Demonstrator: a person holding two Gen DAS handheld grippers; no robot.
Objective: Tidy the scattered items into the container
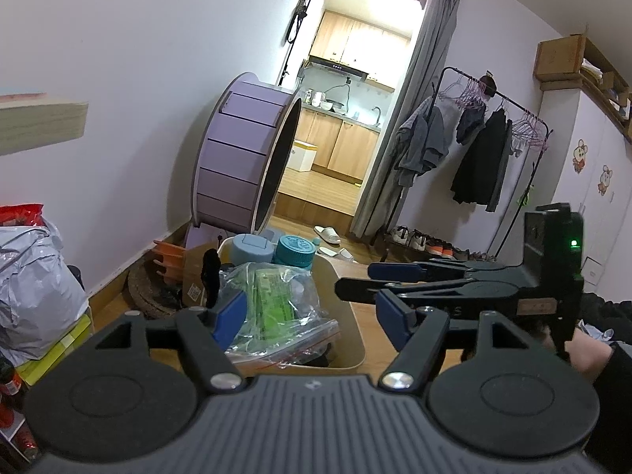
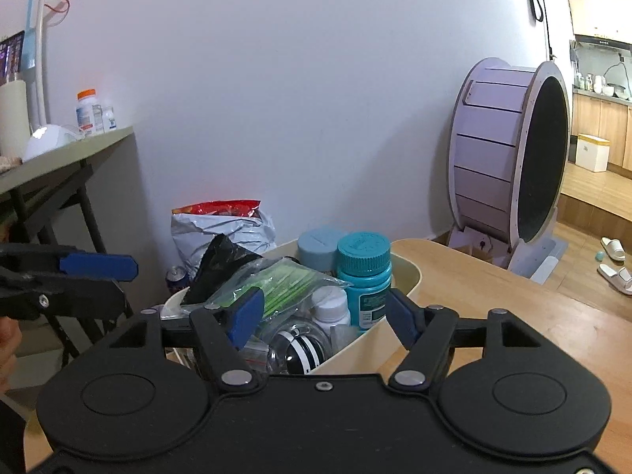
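A cream container stands on a wooden table. It holds a zip bag of green packets, a teal bottle, a light blue capped jar, a white bottle, a clear jar and a black item. My left gripper is open over the bin's near side, holding nothing. Open too, my right gripper hovers at the bin's edge with nothing between its pads.
A purple wheel stands by the wall behind the table. Grey and red bags lie on the floor. A clothes rack is at the right, a desk with bottles at the left.
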